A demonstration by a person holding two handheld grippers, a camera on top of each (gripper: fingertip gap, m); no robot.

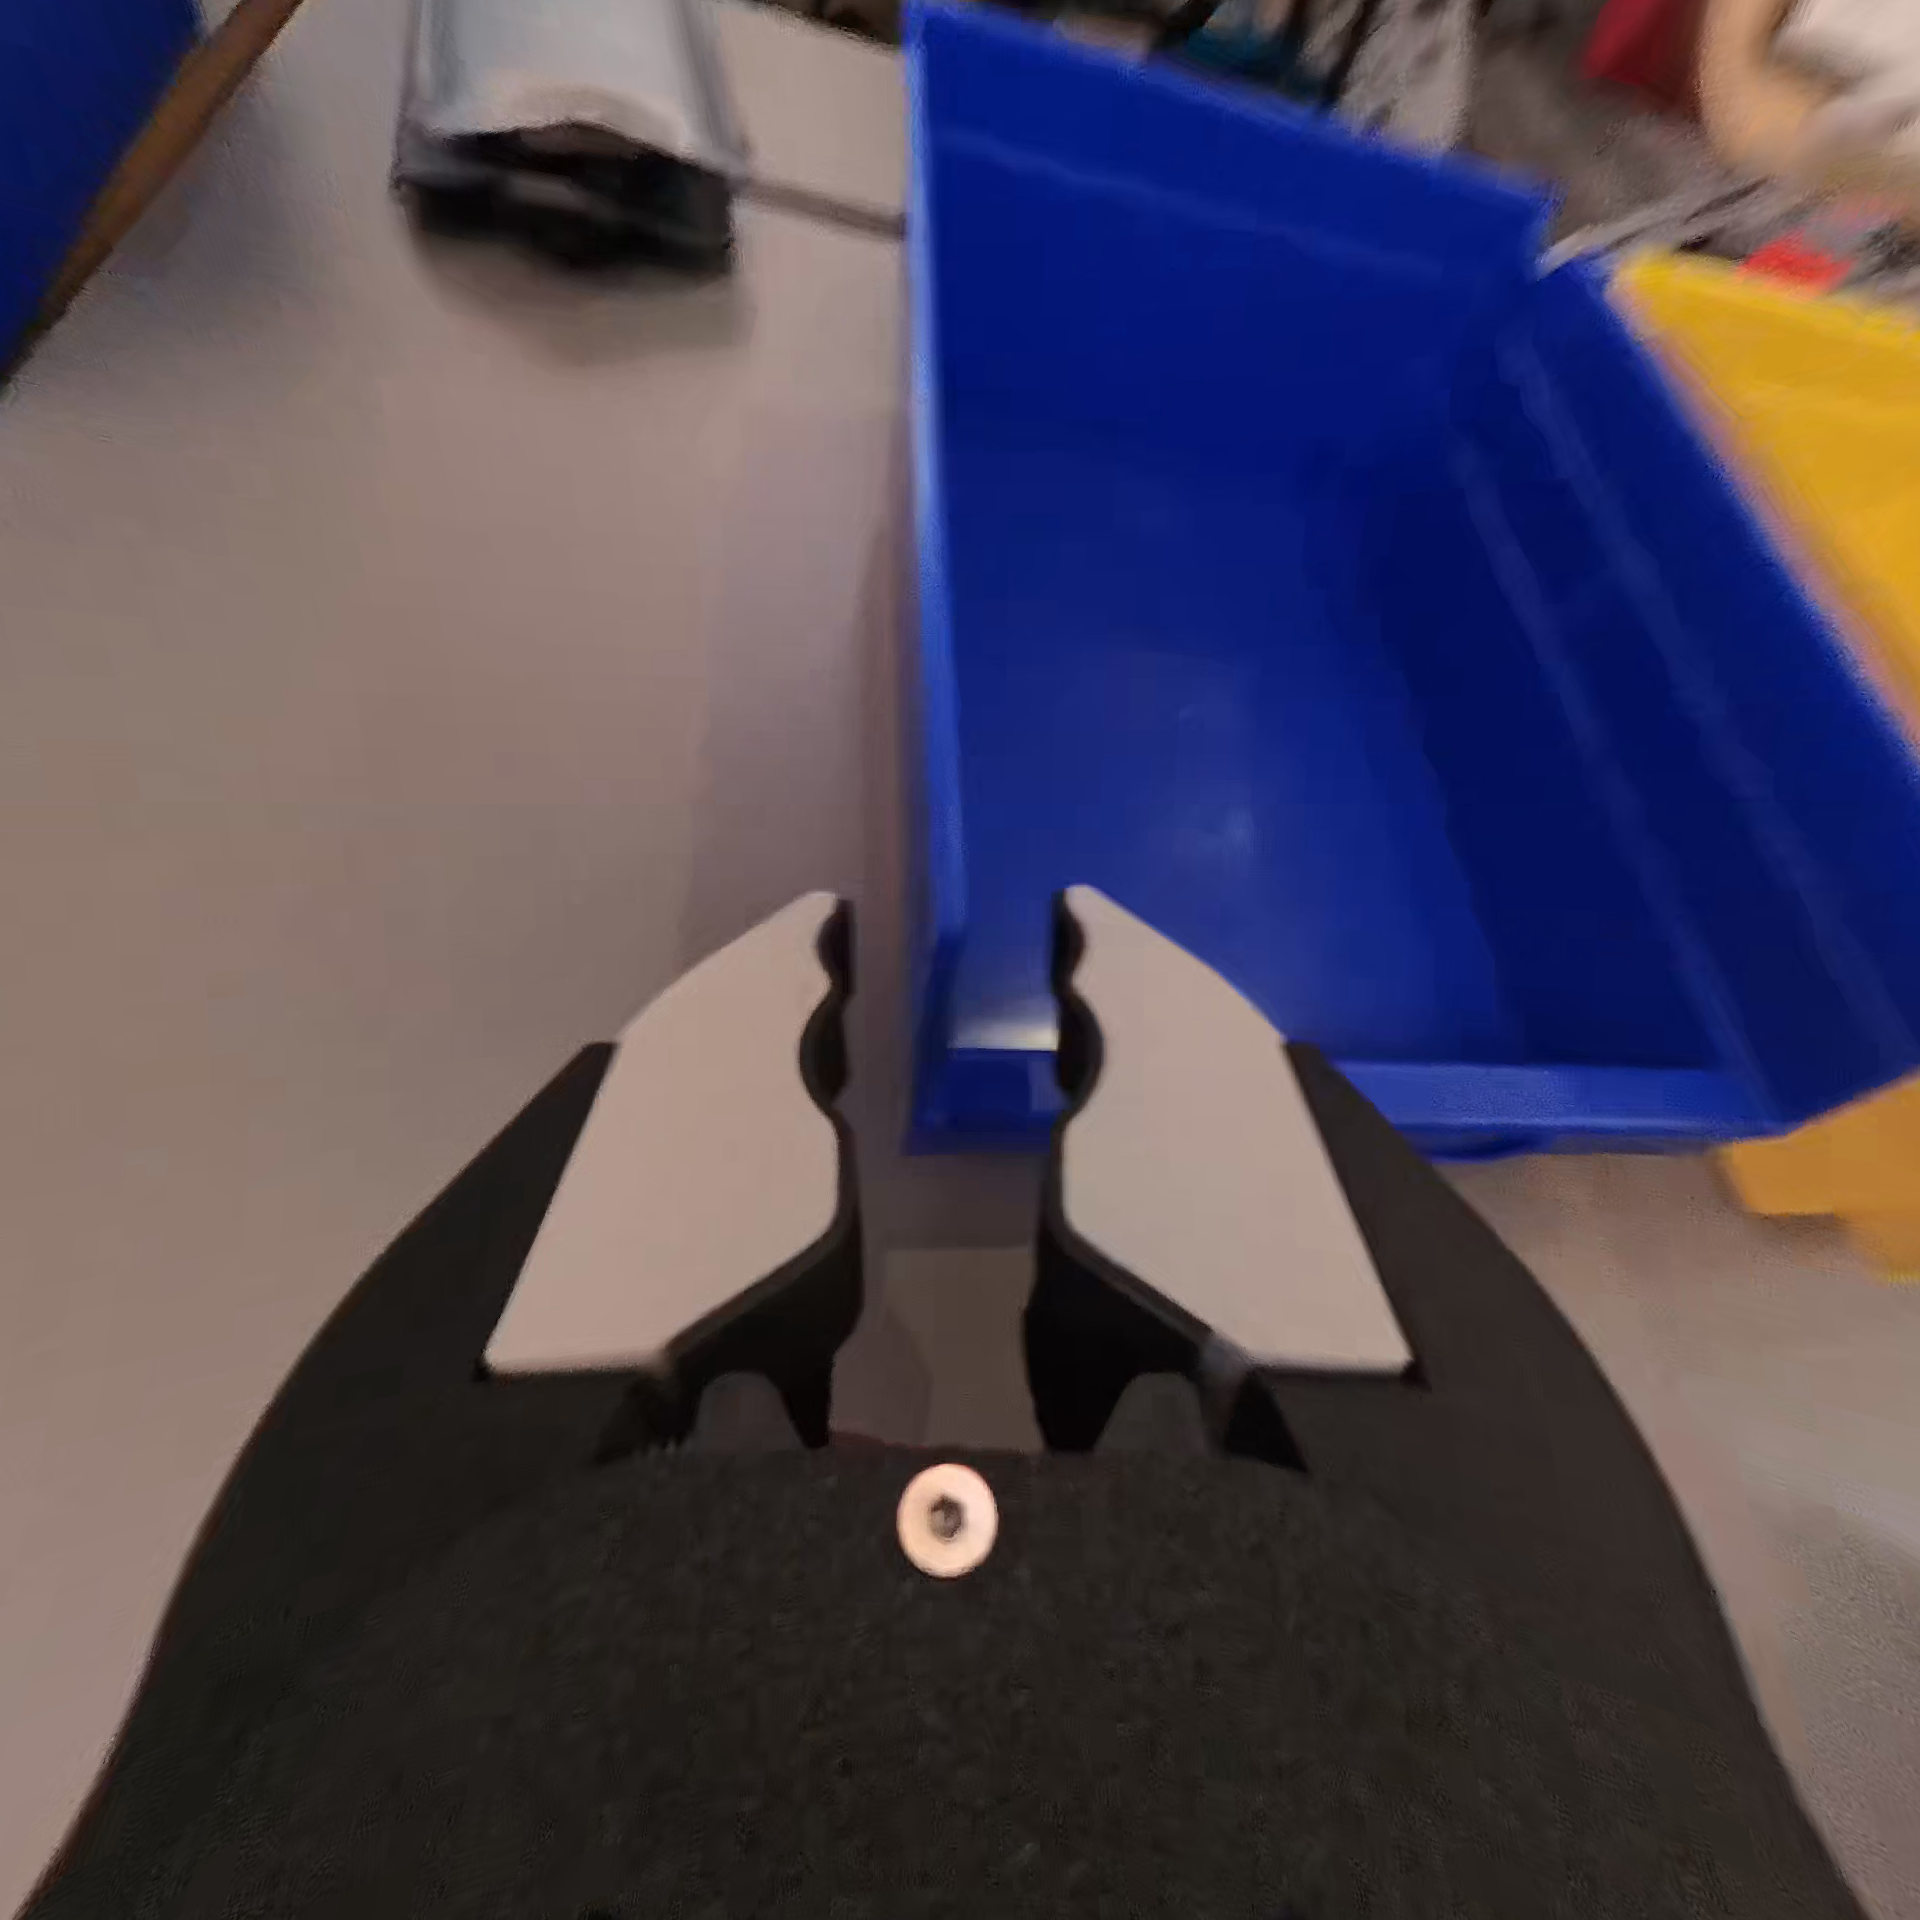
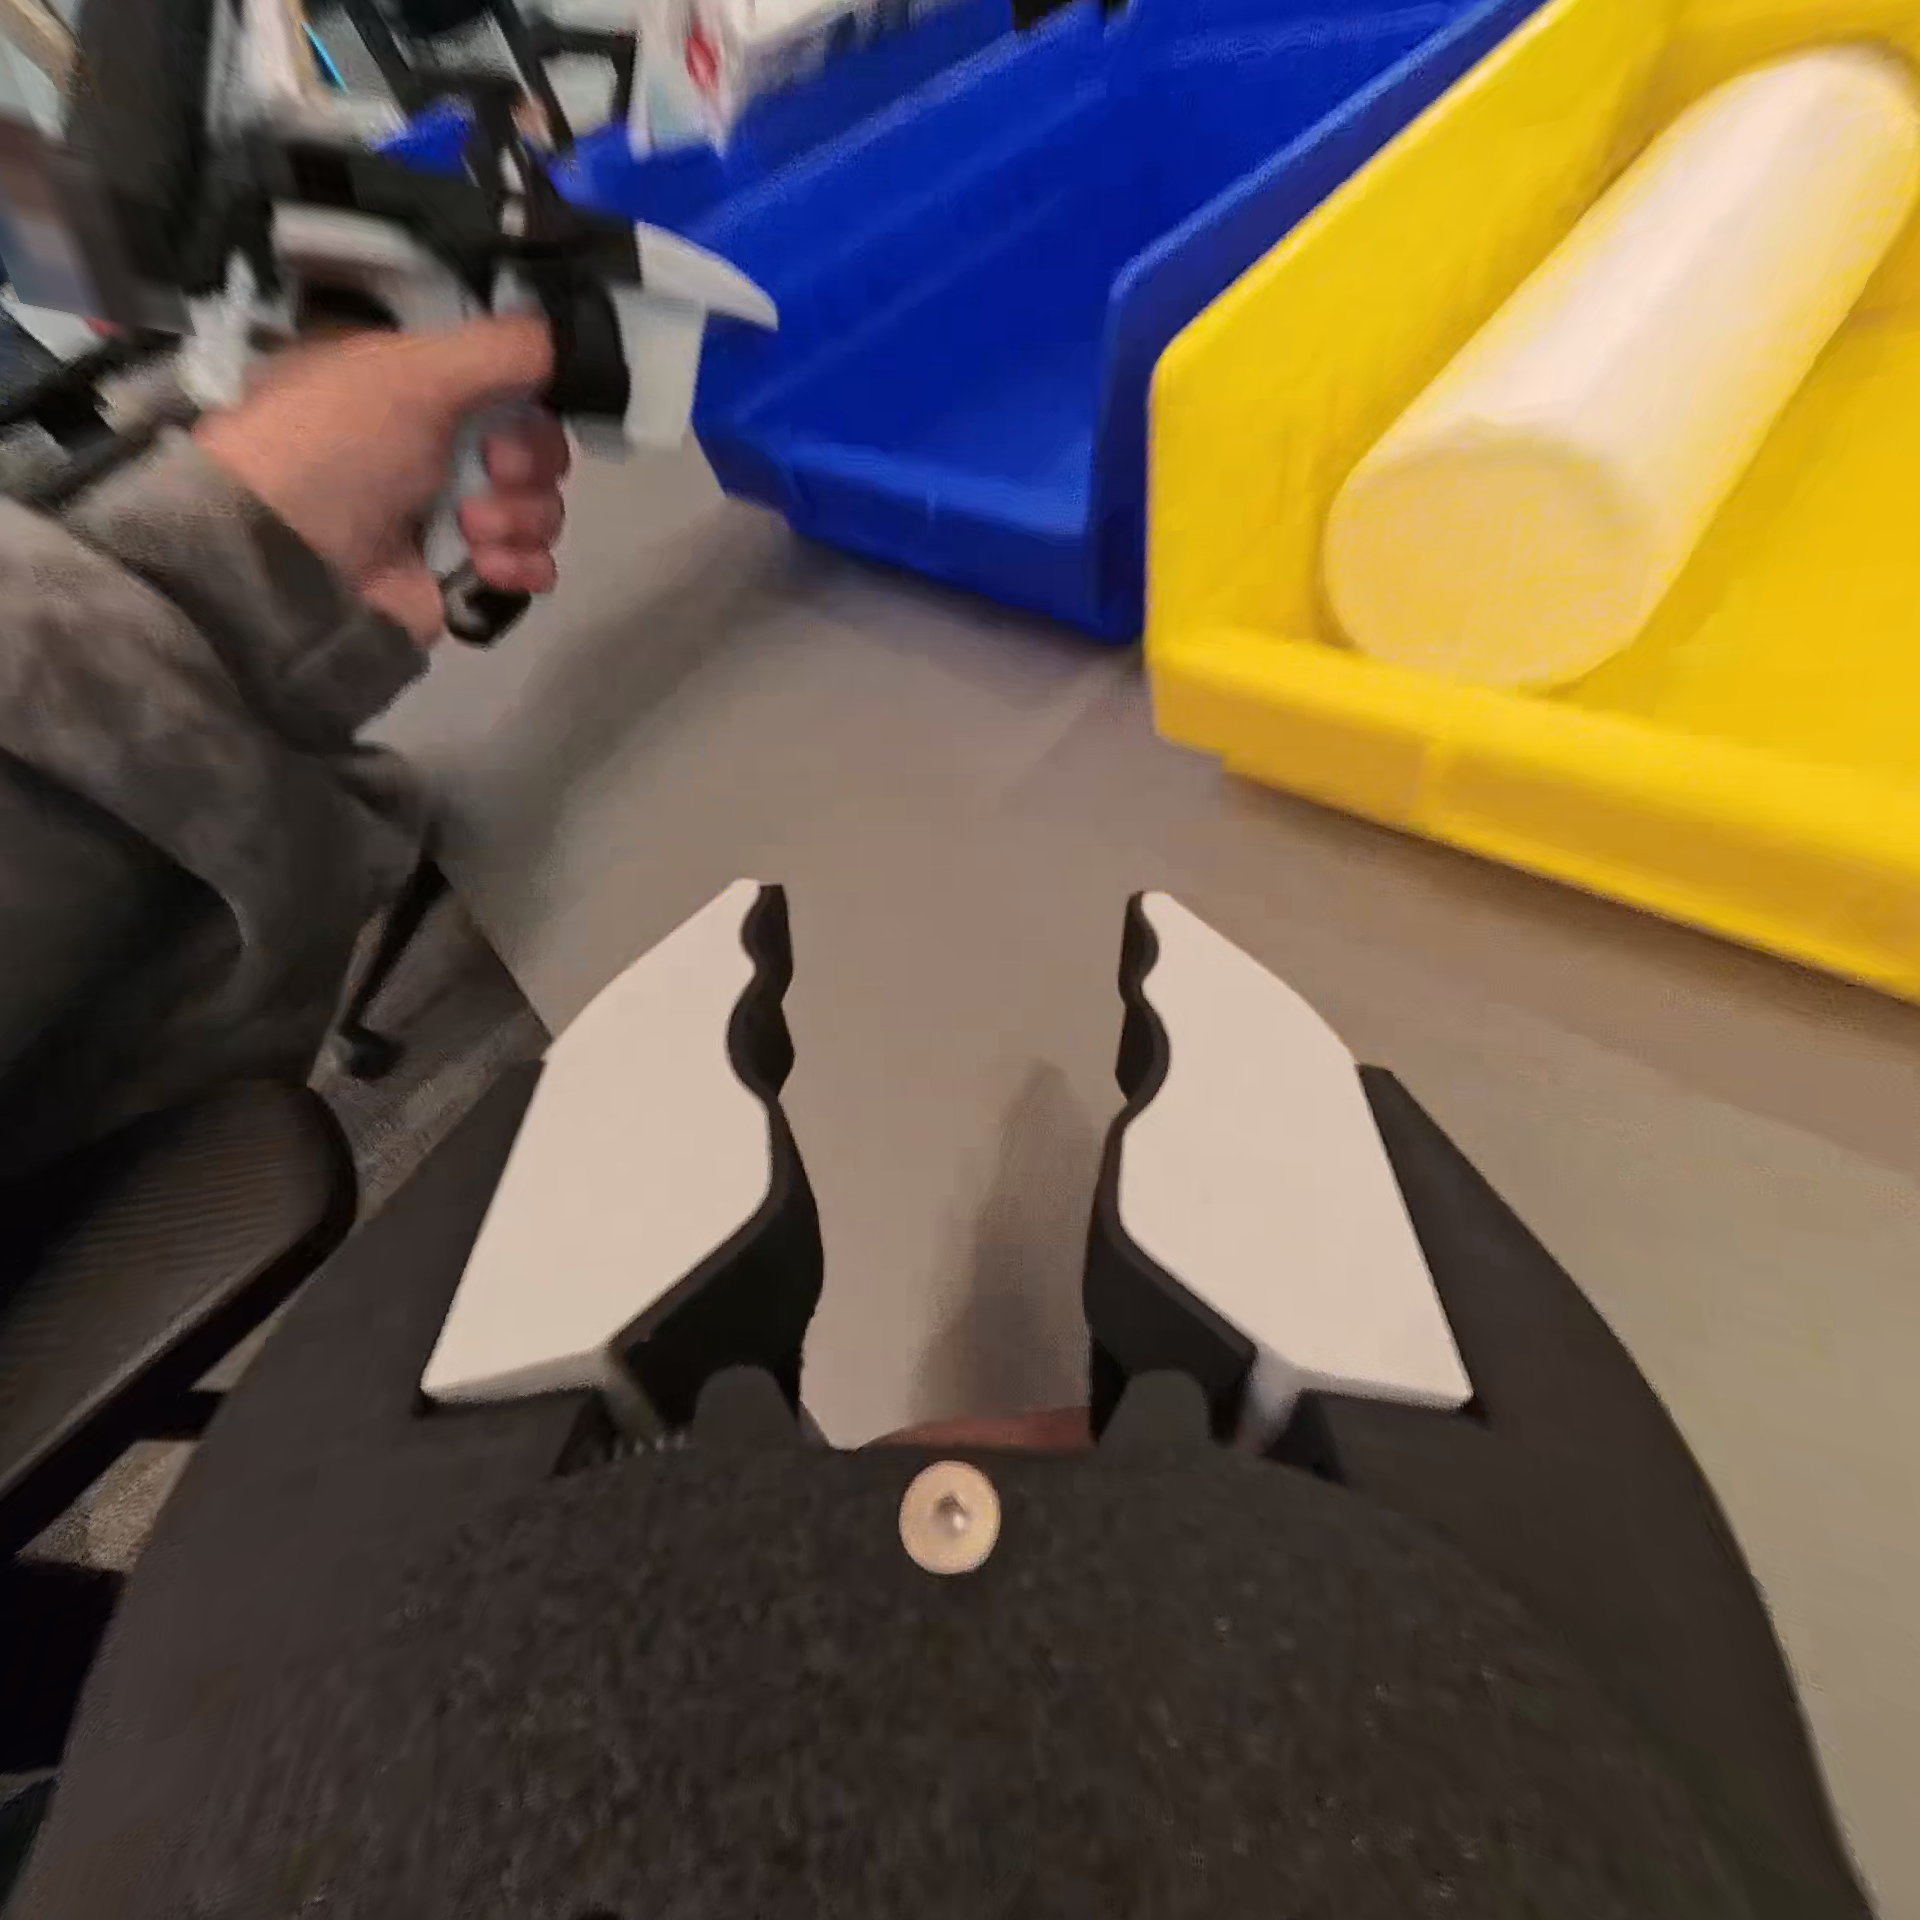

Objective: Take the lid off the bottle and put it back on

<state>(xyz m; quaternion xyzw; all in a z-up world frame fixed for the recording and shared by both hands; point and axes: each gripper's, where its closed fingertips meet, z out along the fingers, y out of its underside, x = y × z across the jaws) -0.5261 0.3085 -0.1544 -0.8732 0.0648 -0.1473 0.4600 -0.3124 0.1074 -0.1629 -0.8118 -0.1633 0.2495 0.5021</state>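
Both tools gape empty over the grey counter (image 2: 935,790) — left tool (image 1: 951,914) by a blue plastic bin (image 1: 1299,727), right tool (image 2: 951,904) with a yellow plastic bin (image 2: 1455,769) at two o'clock holding a pale cylindrical bottle (image 2: 1579,395) — no legible writing.

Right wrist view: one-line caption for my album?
Open right gripper over a grey table, white bottle lying in a yellow bin.

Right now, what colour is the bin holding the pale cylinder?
Yellow bin; the cylinder lies inside it. Clearest in the right wrist view.
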